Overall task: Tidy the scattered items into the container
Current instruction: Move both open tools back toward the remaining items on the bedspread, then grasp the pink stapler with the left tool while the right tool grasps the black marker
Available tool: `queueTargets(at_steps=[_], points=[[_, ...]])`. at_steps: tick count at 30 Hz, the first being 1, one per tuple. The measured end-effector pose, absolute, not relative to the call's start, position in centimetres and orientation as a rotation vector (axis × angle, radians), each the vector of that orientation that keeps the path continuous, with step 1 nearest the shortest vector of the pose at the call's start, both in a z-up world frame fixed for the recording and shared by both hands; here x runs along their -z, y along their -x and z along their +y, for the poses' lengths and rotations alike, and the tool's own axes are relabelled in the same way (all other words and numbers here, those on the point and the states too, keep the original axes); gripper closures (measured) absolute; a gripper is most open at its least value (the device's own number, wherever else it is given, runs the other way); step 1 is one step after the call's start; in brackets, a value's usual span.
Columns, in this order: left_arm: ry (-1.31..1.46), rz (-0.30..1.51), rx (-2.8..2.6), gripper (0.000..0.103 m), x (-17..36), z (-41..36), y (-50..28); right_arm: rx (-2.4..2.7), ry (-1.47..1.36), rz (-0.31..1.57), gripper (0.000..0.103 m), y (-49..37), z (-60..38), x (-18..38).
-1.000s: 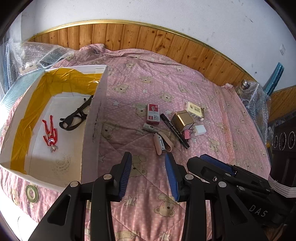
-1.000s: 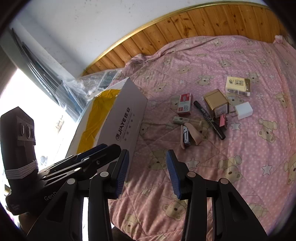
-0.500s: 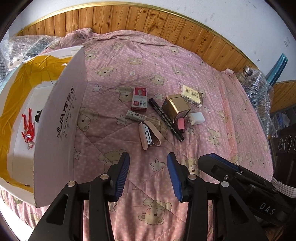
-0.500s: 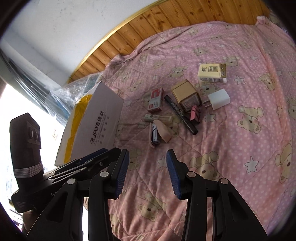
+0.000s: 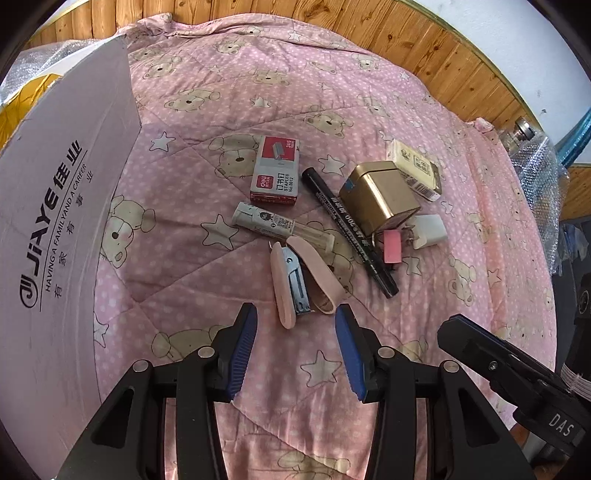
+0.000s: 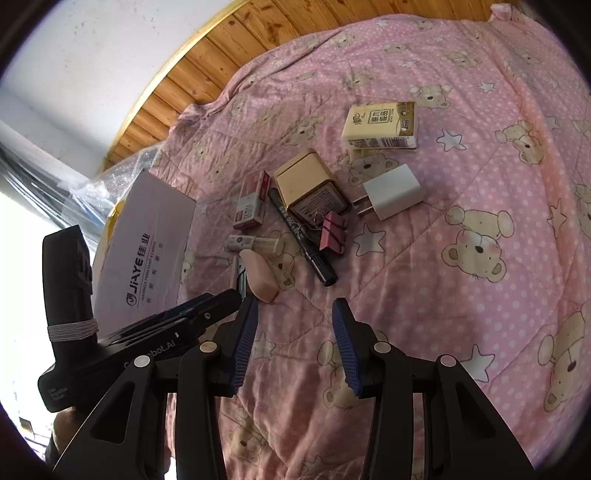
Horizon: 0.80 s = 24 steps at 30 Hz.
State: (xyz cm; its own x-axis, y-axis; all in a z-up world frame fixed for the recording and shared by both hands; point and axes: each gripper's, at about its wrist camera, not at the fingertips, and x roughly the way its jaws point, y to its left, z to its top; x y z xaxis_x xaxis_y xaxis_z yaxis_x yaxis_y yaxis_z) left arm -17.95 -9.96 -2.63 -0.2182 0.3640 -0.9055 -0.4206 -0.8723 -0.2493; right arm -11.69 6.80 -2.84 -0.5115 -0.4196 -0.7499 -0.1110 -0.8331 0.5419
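Observation:
On the pink bear quilt lies a cluster of small items. A pink stapler (image 5: 291, 282) (image 6: 258, 275), hinged open, lies just ahead of my left gripper (image 5: 295, 315), which is open and empty. Beyond it are a lead tube (image 5: 277, 223), a red staple box (image 5: 276, 175), a black marker (image 5: 347, 225) (image 6: 301, 236), a gold tin (image 5: 380, 195) (image 6: 308, 182), a pink binder clip (image 6: 332, 232), a white charger (image 6: 393, 192) and a tissue pack (image 6: 380, 125). My right gripper (image 6: 293, 319) hangs open near the marker's cap end. The white cardboard box (image 5: 62, 206) (image 6: 147, 254) stands at left.
A wooden headboard (image 5: 258, 22) runs behind the quilt. Bubble wrap (image 5: 535, 162) and a bottle sit at the right bed edge. The left gripper's body (image 6: 140, 343) crosses the right wrist view at lower left. Open quilt (image 6: 480, 258) spreads to the right of the cluster.
Both grippers have moved forward and down toward the item cluster, which now looks larger. The left view has swung right, so the box interior has passed out of sight.

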Motion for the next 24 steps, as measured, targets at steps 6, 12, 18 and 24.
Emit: queueTargets(at_steps=[6, 12, 18, 24], points=[[1.601, 0.042, -2.148, 0.042, 4.6, -10.9, 19.4, 2.411, -1.468, -0.802, 0.058, 13.7, 6.2, 3.8], [1.602, 0.015, -2.302, 0.04, 4.1, -13.8, 19.8, 2.37, -1.471, -0.77, 0.058, 15.4, 4.7, 4.2], [1.631, -0.036, -2.333, 0.046, 4.1, -16.6, 19.5, 2.342, -1.491, -0.744, 0.058, 16.3, 3.3, 4.8], [1.49, -0.001, -2.313, 0.046, 1.6, -16.3, 16.7, 2.37, -1.511, -0.761, 0.058, 16.7, 4.1, 5.2]])
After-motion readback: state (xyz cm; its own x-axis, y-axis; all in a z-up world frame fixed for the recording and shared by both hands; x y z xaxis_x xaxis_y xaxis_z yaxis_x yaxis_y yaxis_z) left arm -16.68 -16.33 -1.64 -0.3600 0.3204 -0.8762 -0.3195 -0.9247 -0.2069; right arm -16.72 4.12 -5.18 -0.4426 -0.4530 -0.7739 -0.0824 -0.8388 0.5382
